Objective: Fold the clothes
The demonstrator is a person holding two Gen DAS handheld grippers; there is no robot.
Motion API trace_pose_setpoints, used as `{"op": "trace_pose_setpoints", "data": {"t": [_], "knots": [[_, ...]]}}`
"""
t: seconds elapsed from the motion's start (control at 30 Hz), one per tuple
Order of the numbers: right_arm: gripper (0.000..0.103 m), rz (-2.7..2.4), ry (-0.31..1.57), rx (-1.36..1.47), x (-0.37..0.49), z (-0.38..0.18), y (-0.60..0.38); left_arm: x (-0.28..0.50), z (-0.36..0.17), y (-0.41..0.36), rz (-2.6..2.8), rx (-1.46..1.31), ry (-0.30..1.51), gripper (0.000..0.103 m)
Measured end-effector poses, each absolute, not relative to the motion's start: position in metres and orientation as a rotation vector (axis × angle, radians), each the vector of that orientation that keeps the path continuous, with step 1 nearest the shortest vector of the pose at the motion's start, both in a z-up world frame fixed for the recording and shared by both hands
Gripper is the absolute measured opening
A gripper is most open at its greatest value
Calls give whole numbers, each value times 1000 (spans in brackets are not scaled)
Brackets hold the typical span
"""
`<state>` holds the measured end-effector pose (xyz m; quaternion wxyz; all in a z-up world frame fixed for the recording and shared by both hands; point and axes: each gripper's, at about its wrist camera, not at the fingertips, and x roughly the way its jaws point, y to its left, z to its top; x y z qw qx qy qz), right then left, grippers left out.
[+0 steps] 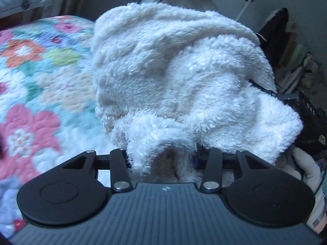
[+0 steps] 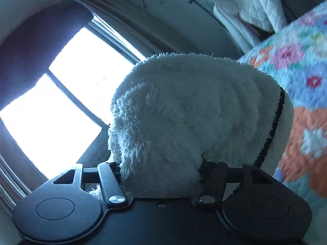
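The left claw is clamped on a bunched fold of a white, shaggy fleece garment, which billows up through the centre of the left wrist frame, lifted clear of the bed with the floral quilt in pink, orange and blue at left. At the right edge of that frame the right claw shows as a dark shape against the fleece. In the right wrist frame the right claw grips another thick wad of the same garment, its black-trimmed edge curving down at right of centre, with a bright window at left and the quilt at upper right. Both grips appear to take in several plush layers, so one layer could likely slip free as the garment is spread, leaving a crooked fold; the bulk also hides the hem from each camera.
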<state>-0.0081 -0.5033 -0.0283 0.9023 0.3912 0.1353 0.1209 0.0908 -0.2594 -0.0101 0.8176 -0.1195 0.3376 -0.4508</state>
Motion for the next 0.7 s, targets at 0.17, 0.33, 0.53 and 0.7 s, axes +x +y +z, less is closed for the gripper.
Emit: {"op": "trace_pose_setpoints", "data": {"t": [0.17, 0.33, 0.53, 0.7], "knots": [[70, 0, 244, 868, -72, -14, -599, 85, -2, -381, -1124, -200, 741, 42], [72, -487, 431, 764, -107, -28, -655, 76, -54, -500, -1121, -33, 879, 43], [72, -500, 336, 578, -128, -1, -621, 69, -51, -511, -1092, 18, 844, 43], [55, -383, 328, 146, -106, 48, -580, 79, -15, -480, -1077, -21, 824, 46]]}}
